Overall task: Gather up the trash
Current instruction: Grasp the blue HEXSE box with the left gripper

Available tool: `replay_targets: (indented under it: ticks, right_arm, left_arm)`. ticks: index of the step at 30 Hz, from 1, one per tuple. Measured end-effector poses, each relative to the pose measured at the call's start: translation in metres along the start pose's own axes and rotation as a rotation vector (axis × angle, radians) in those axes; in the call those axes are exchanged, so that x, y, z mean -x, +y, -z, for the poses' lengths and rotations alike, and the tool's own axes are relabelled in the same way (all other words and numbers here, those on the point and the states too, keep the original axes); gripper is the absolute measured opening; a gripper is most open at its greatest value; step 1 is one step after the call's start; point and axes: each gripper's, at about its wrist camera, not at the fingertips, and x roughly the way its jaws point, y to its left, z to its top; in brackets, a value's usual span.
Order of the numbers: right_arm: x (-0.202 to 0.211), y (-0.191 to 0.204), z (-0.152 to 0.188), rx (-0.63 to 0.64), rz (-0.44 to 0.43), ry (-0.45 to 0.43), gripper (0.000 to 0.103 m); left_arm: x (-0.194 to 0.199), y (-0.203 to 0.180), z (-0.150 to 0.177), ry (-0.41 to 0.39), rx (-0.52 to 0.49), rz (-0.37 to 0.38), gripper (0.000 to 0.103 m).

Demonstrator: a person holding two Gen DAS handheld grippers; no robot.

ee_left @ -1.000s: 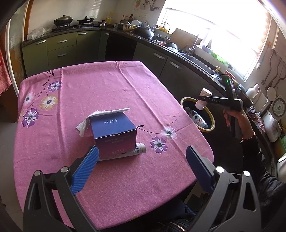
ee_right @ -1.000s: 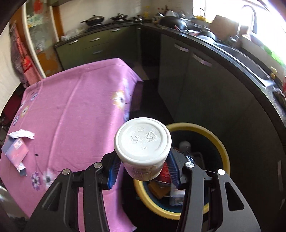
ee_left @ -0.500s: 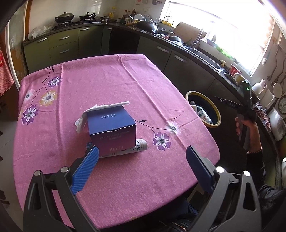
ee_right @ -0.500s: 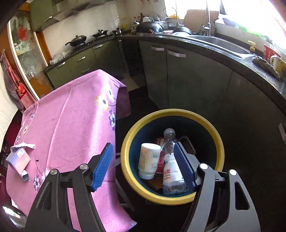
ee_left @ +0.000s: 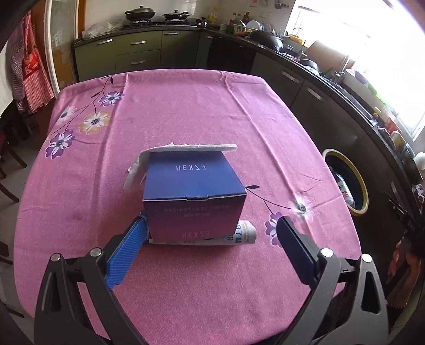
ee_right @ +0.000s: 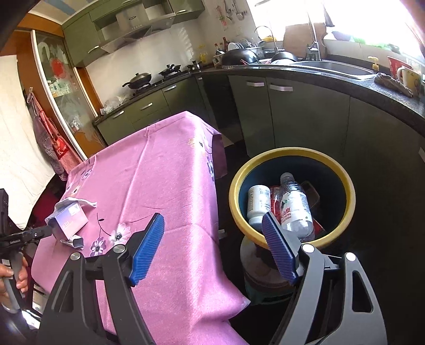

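A dark blue carton (ee_left: pixel 192 196) marked HEXZE stands on the pink tablecloth (ee_left: pixel 172 106), with a white tissue (ee_left: pixel 183 148) draped over its far top and a flattened tube (ee_left: pixel 239 236) under its near edge. My left gripper (ee_left: pixel 212 238) is open, its fingers level with the carton's near face on either side, the left pad close to the corner. My right gripper (ee_right: pixel 212 246) holds nothing and its jaws are opening, beside the yellow-rimmed bin (ee_right: pixel 292 154). In the bin lie a white jar (ee_right: pixel 257 201) and a clear water bottle (ee_right: pixel 294 207). The carton (ee_right: pixel 69 220) shows small at left.
Dark kitchen cabinets and a counter (ee_right: pixel 318 106) with a sink run behind the bin. The bin (ee_left: pixel 345 183) stands off the table's right edge. A hand (ee_right: pixel 13 276) holds the left gripper's handle at the lower left. Pans sit on the stove (ee_left: pixel 156 16).
My right gripper opened and the white jar dropped from it into the bin; the gripper then swung back from over the bin. My left gripper sank closer to the blue carton.
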Motion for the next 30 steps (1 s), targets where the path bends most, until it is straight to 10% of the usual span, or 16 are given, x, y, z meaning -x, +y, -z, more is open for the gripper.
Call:
replay_targets:
  ticks: [14,30]
  right_arm:
    - [-0.024,0.005,0.02,-0.055,-0.073,0.06,0.076]
    - [-0.03,0.002,0.023,-0.074,-0.093,0.073,0.076]
  left_arm:
    - [-0.035,0.004,-0.012,-0.042,0.026,-0.123,0.093]
    - [-0.006,0.006,-0.014,-0.04,-0.019,-0.064,0.075]
